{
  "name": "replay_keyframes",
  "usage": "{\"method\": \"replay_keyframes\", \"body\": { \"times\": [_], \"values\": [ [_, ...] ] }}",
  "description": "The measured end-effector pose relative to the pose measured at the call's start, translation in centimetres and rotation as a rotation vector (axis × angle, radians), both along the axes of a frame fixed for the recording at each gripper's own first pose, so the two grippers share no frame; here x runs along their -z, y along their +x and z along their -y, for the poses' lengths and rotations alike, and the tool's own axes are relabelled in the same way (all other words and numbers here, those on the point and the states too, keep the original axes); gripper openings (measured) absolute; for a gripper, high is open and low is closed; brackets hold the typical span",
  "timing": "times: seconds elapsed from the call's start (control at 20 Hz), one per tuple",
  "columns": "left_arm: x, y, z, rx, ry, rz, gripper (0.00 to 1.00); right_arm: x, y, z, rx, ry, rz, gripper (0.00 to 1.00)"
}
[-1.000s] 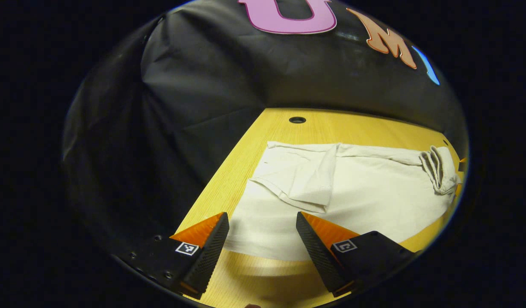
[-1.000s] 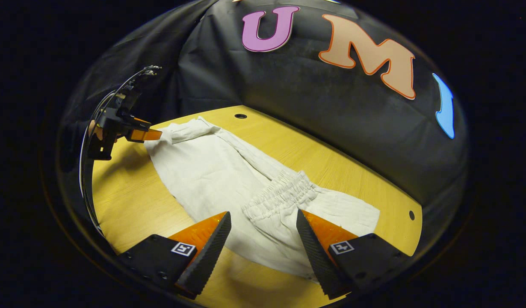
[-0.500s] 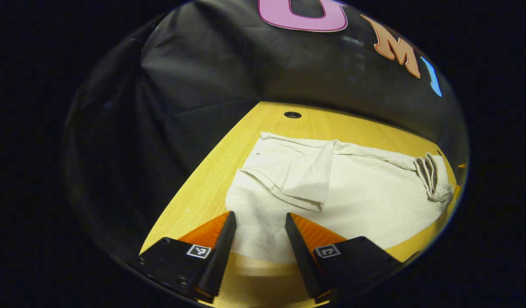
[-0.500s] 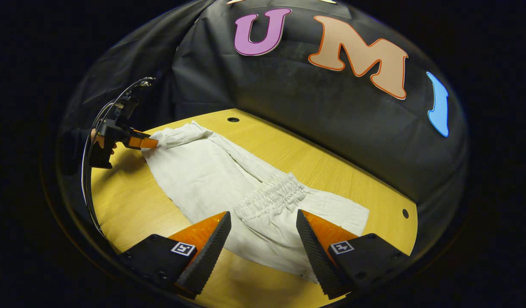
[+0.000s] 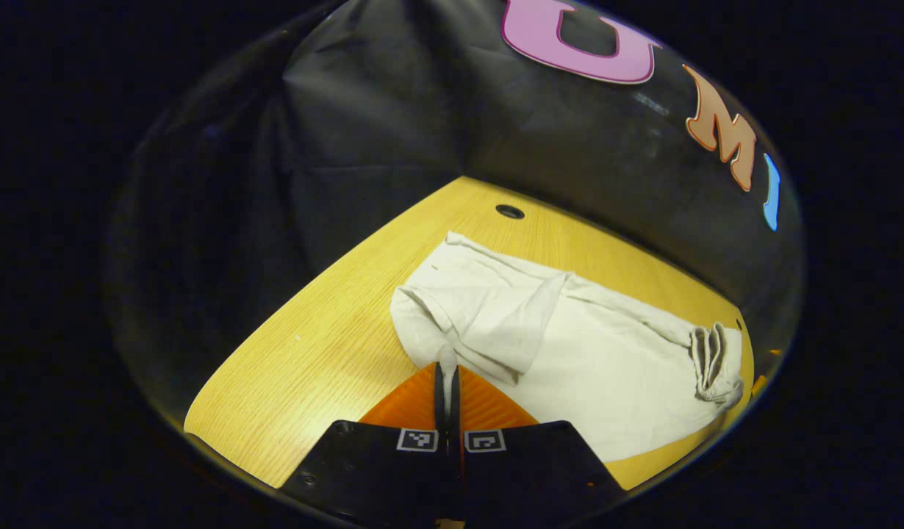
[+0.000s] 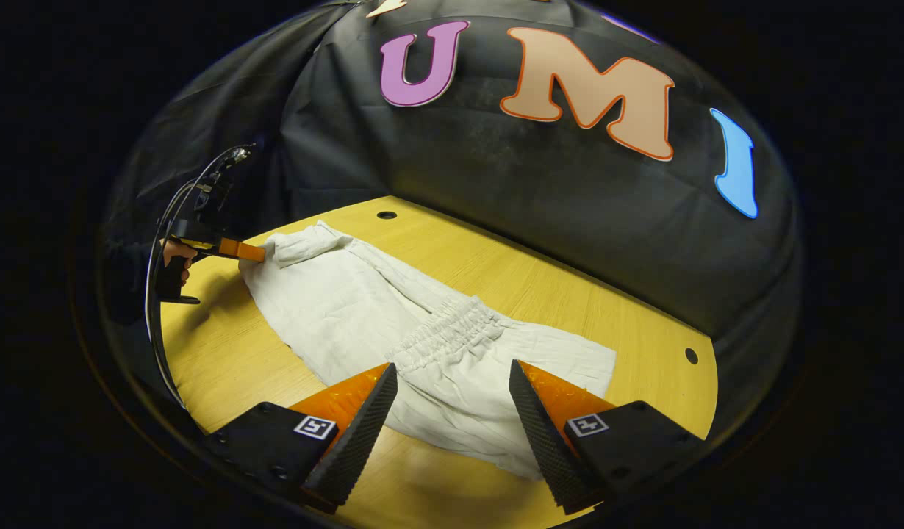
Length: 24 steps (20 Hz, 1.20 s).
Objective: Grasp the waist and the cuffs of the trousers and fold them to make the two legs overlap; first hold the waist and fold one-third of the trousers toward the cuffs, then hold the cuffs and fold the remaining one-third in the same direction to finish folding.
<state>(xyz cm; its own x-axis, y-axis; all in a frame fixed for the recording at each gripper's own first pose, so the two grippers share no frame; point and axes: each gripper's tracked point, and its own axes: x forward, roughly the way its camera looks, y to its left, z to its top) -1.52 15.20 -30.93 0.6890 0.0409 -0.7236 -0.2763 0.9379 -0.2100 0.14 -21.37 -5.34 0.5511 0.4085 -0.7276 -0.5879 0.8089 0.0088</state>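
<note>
White trousers (image 5: 599, 367) lie flat on the yellow wooden table (image 5: 312, 353), legs folded one over the other. In the left gripper view my left gripper (image 5: 446, 372) is shut, with a pinch of the near cuff corner (image 5: 430, 323) between its fingers. The gathered waistband (image 5: 711, 360) lies at the far right. In the right gripper view my right gripper (image 6: 452, 373) is open just above the trousers (image 6: 334, 308), a little short of the elastic waistband (image 6: 452, 330). Far left there, the left gripper (image 6: 240, 249) touches the cuff end (image 6: 301, 244), with a hand (image 6: 174, 254) holding it.
Cable holes pierce the table (image 6: 224, 353) at the back (image 6: 386, 215) and at the right end (image 6: 691, 355). The black cloth wall (image 6: 496, 184) stands close behind the far edge. Bare wood runs along the near edge on both sides of the trousers.
My left gripper moved forward to the cuff and shut on its corner, which now puckers up. The right gripper stayed open and shifted slightly over the waist.
</note>
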Motion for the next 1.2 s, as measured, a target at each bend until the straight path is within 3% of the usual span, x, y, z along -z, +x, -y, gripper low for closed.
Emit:
{"method": "replay_keyframes", "body": {
  "times": [0.3, 1.2],
  "values": [
    [-7.2, 3.9, 6.1, 0.136, 0.057, 0.151, 0.00, -2.1, 0.3, 3.4, 0.043, 0.024, 0.037, 0.98],
    [-17.3, 8.5, 27.1, 0.447, -0.001, 0.313, 0.00, -4.7, -1.8, 14.5, 0.194, 0.037, 0.072, 0.99]
  ]
}}
